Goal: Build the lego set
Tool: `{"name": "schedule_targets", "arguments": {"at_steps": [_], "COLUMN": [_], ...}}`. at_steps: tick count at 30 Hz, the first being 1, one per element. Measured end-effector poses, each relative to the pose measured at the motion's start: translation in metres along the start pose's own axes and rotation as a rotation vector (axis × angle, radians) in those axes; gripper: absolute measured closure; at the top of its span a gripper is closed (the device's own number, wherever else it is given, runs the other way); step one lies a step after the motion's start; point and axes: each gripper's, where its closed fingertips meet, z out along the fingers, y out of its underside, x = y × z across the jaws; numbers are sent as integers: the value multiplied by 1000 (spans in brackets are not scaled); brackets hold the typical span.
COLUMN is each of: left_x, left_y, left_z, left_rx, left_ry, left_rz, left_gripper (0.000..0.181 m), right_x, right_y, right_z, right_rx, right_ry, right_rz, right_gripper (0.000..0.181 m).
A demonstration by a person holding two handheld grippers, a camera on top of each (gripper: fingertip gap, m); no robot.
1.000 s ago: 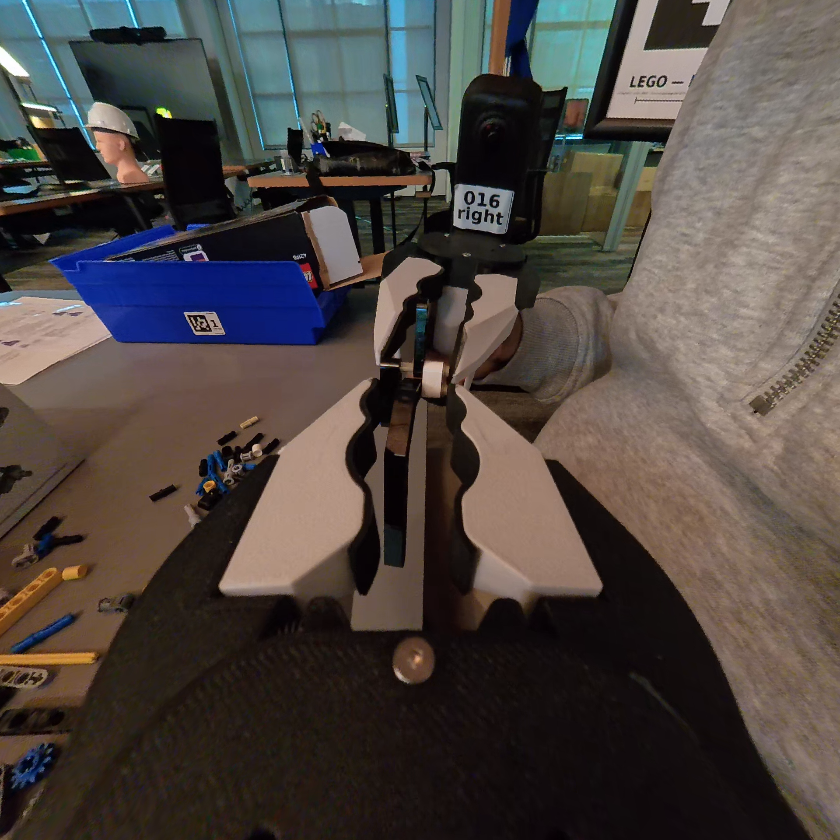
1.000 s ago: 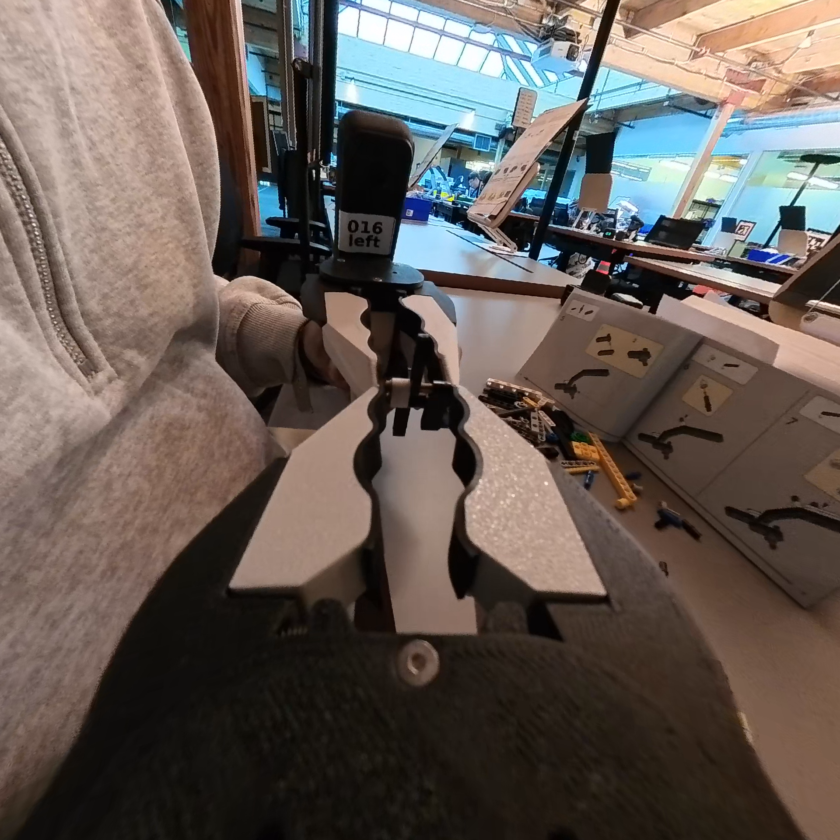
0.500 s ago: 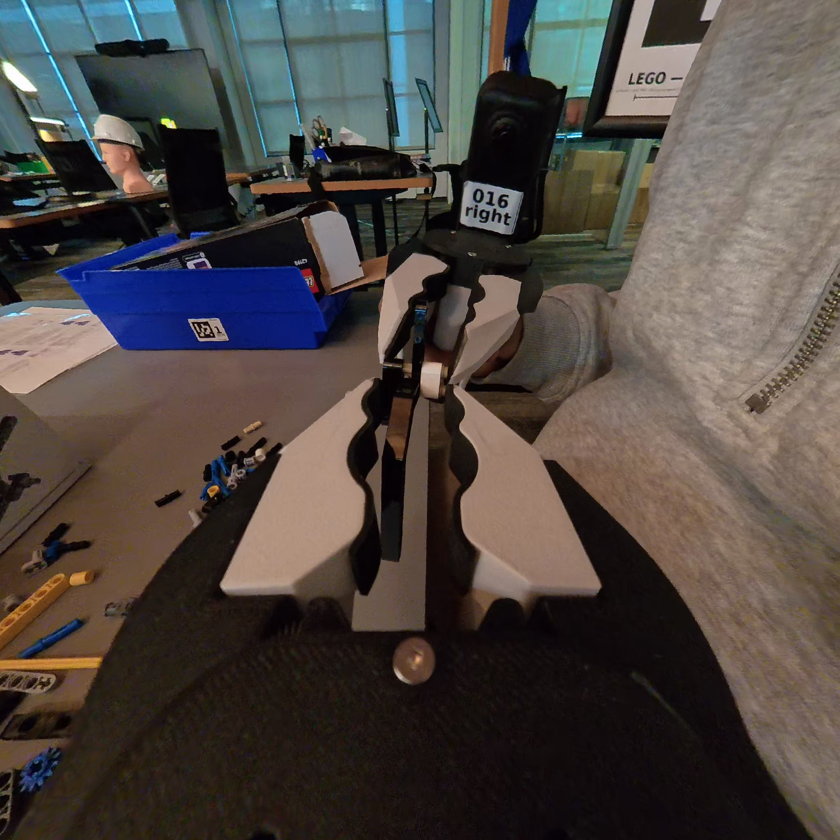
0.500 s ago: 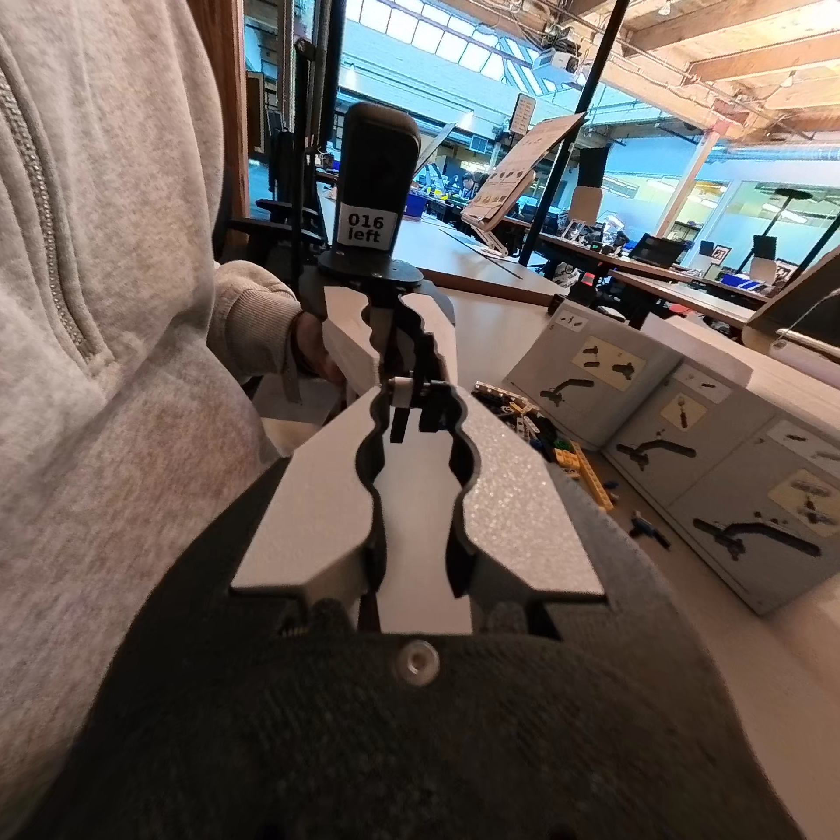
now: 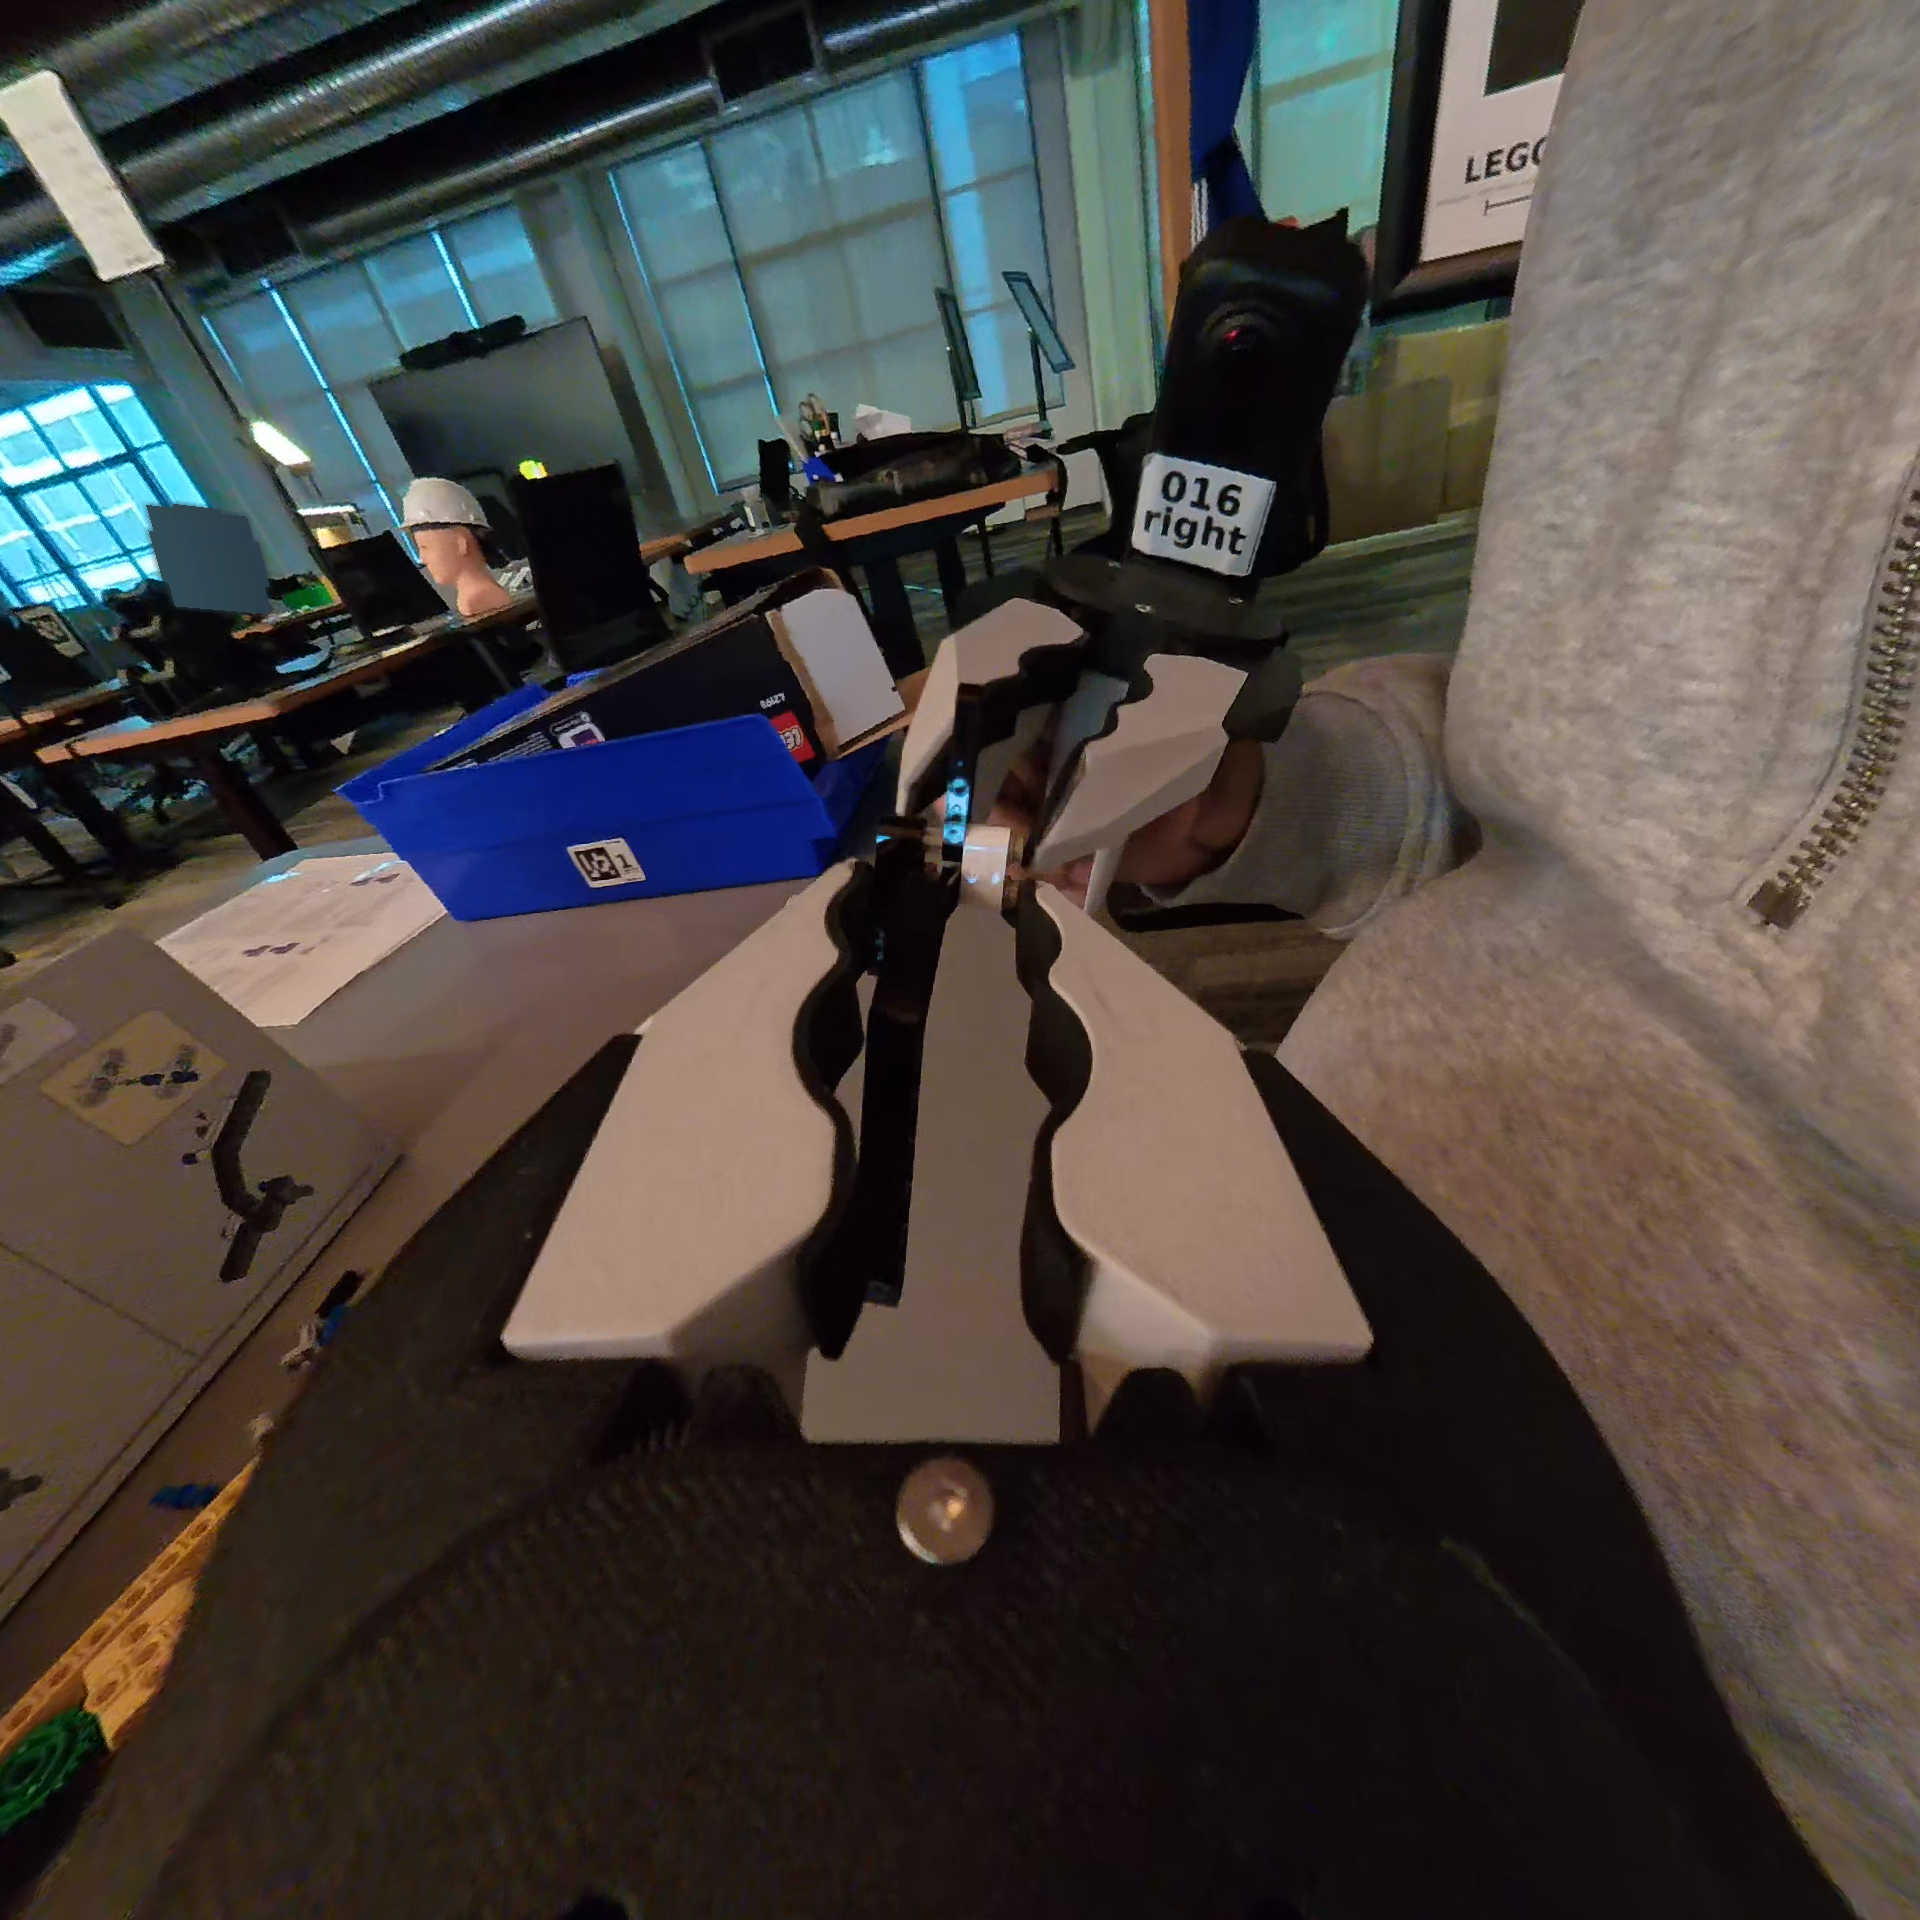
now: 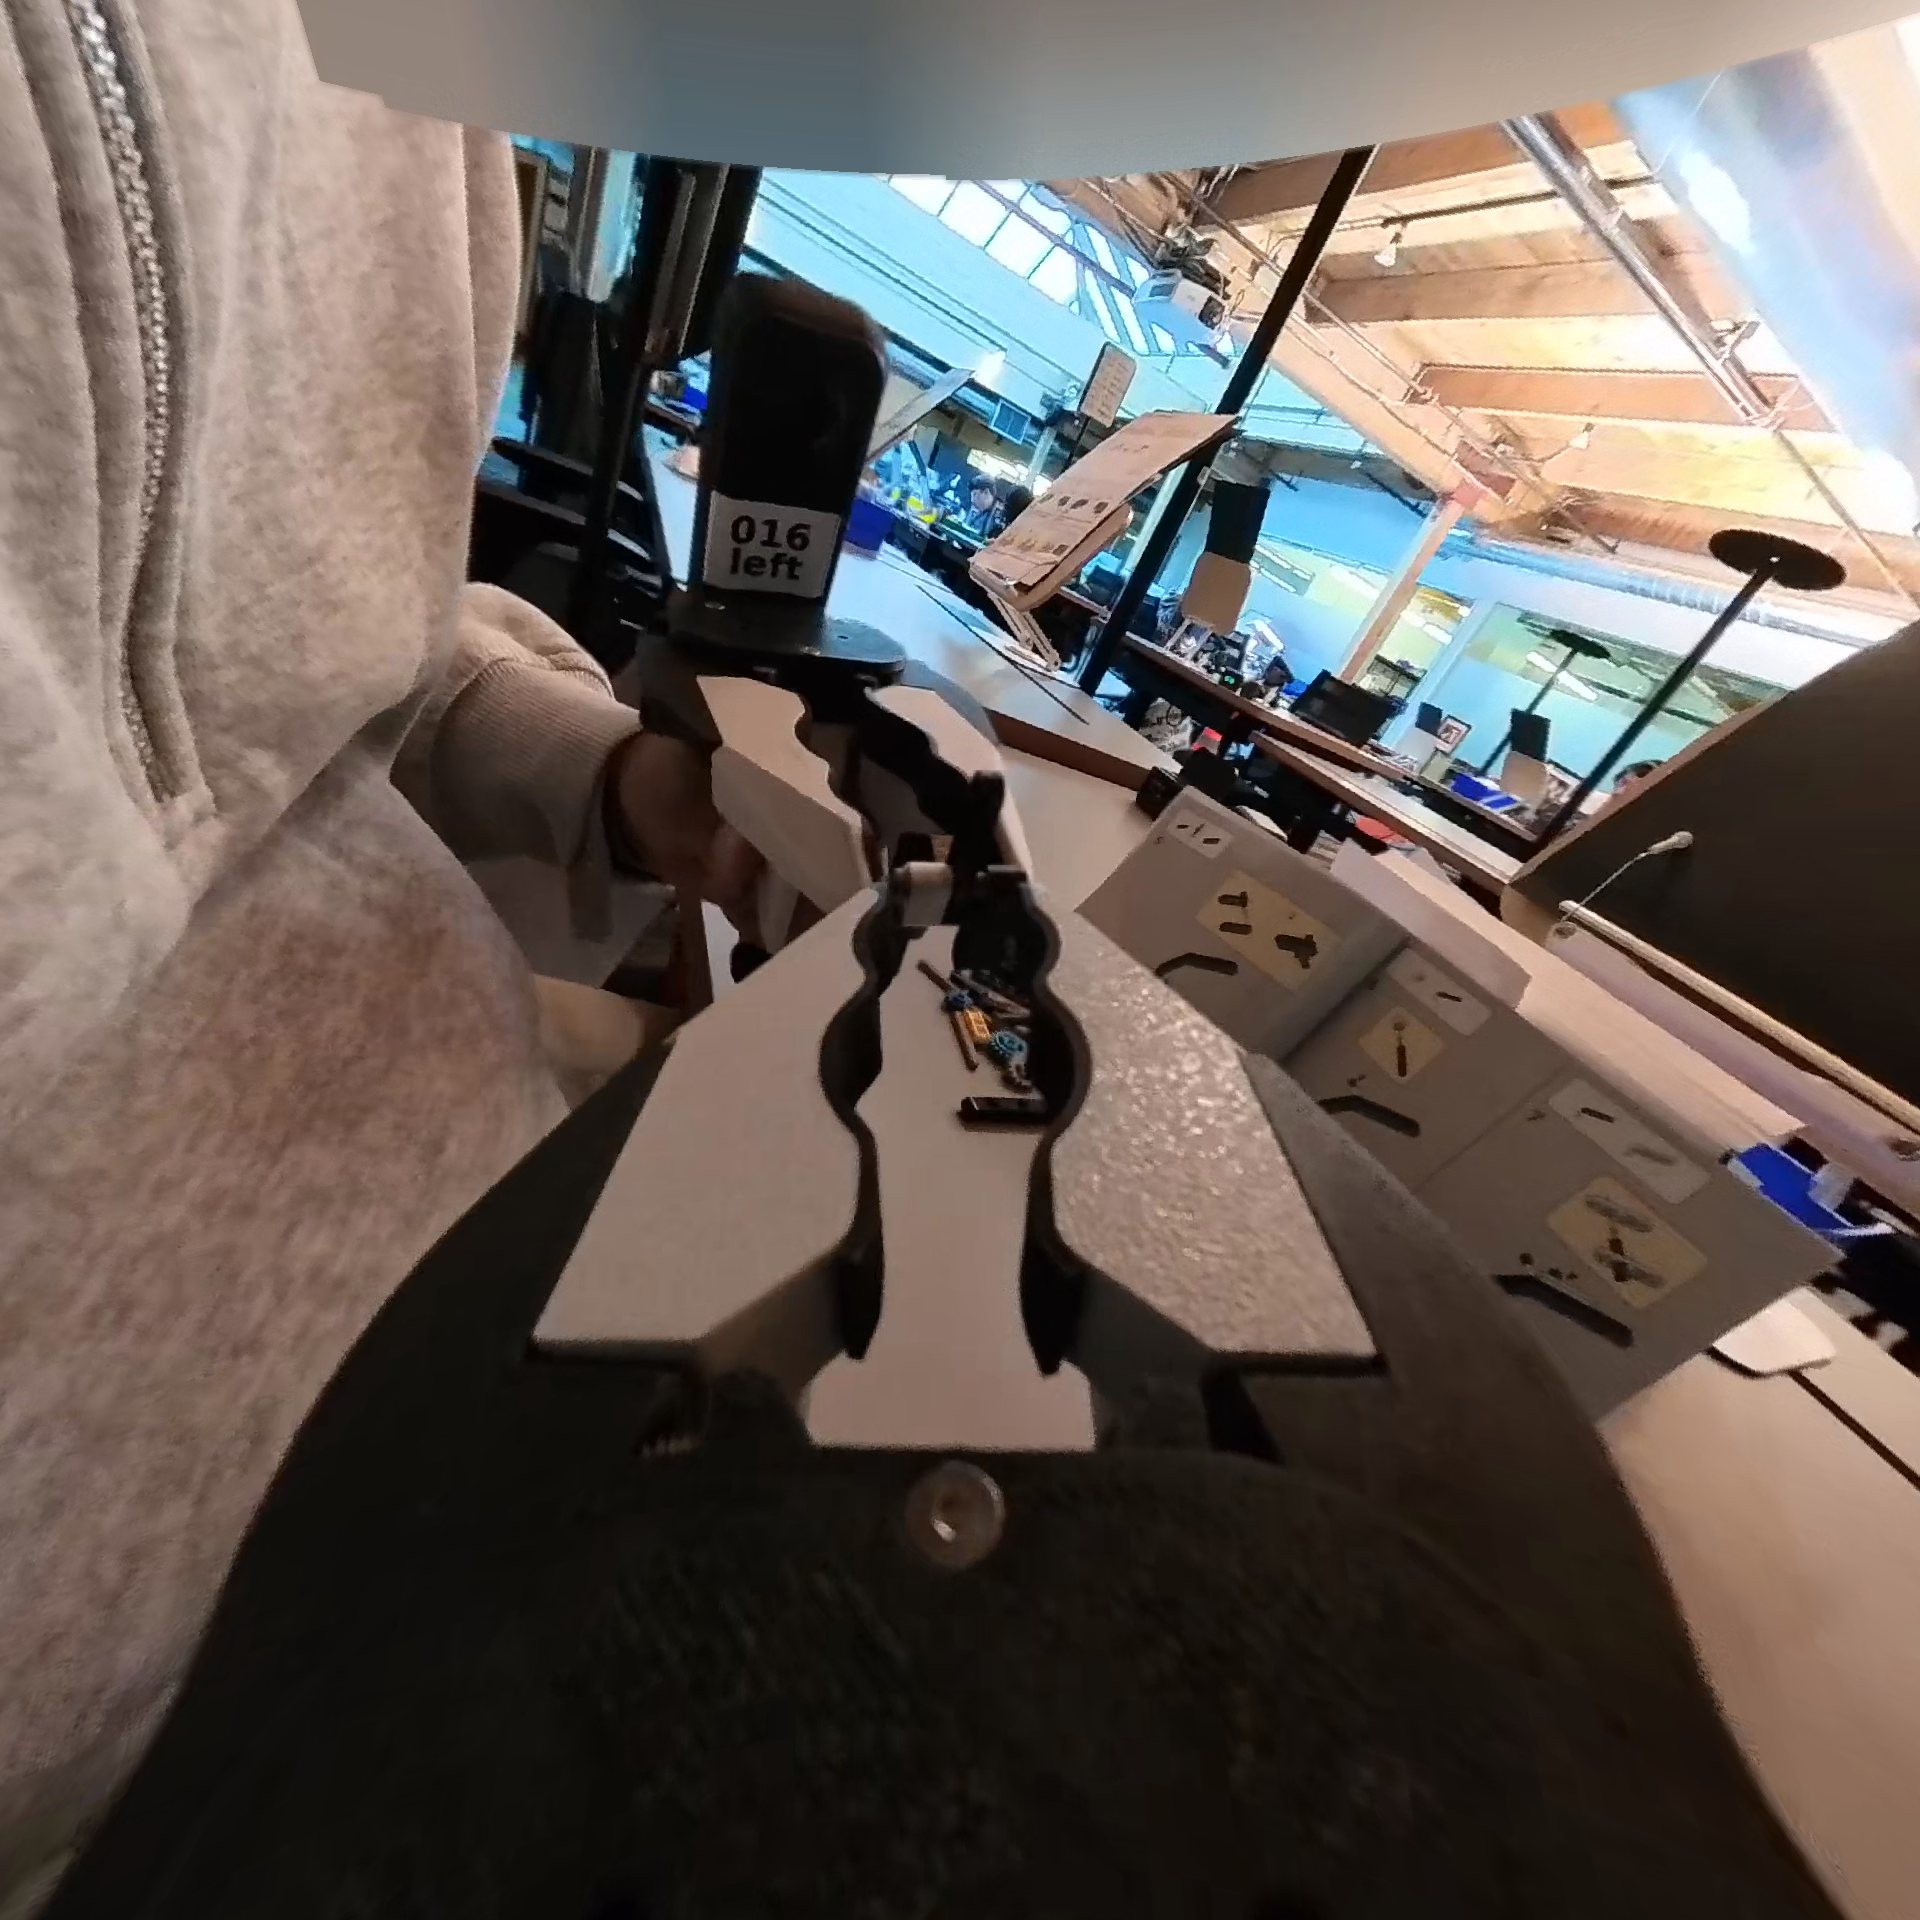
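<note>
sitting on grey table [image 5: 582, 997]: blue bin [image 5: 613, 821], loose lego pieces [image 6: 987, 1039]; office behind.

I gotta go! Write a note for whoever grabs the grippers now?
Left gripper: shut on a long black lego beam, held in the air.
Right gripper: shut on a small white round lego piece, tip to tip with the left, at the beam's end.
Loose small lego parts lie on the grey table.
Done: both parts in hand and meeting.
Left: I cannot tell if they are joined; seat them, then build on.
</note>
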Motion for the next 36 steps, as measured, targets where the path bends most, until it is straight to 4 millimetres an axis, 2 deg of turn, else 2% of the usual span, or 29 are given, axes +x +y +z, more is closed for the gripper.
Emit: {"name": "schedule_targets", "arguments": {"at_steps": [4, 9, 11, 15, 21, 26, 32, 35, 36], "left_x": [-6, -20, -20, -17, -12, -7, 0, 3, 3], "left_y": [4, 8, 12, 20, 18, 15, 4, -4, -6], "left_z": [0, 5, 7, 9, 10, 10, 7, 4, 3], "left_rx": [-8, 27, 15, -33, -40, -39, -10, -7, -3], "left_ry": [-14, -15, 2, -5, -1, 11, 6, -8, -18], "left_rz": [-48, -350, -406, -344, -258, -214, -67, 36, 63], "left_gripper": [155, 156, 156, 156, 155, 155, 155, 155, 155], "right_x": [11, 17, 15, 15, 15, 7, -6, -9, -7], "right_y": [-2, 15, 18, 14, 17, 15, -2, -10, -13], "right_z": [-6, -4, -2, -2, -4, -2, -5, -4, -4], "right_rx": [58, 29, 23, 52, 61, 45, 83, 98, 106], "right_ry": [23, 28, 19, 12, -30, -59, -121, -119, -97], "right_rz": [104, 236, 254, 302, 395, 352, 264, 213, 203], "right_gripper": [158, 150, 149, 148, 143, 150, 169, 167, 159]}}
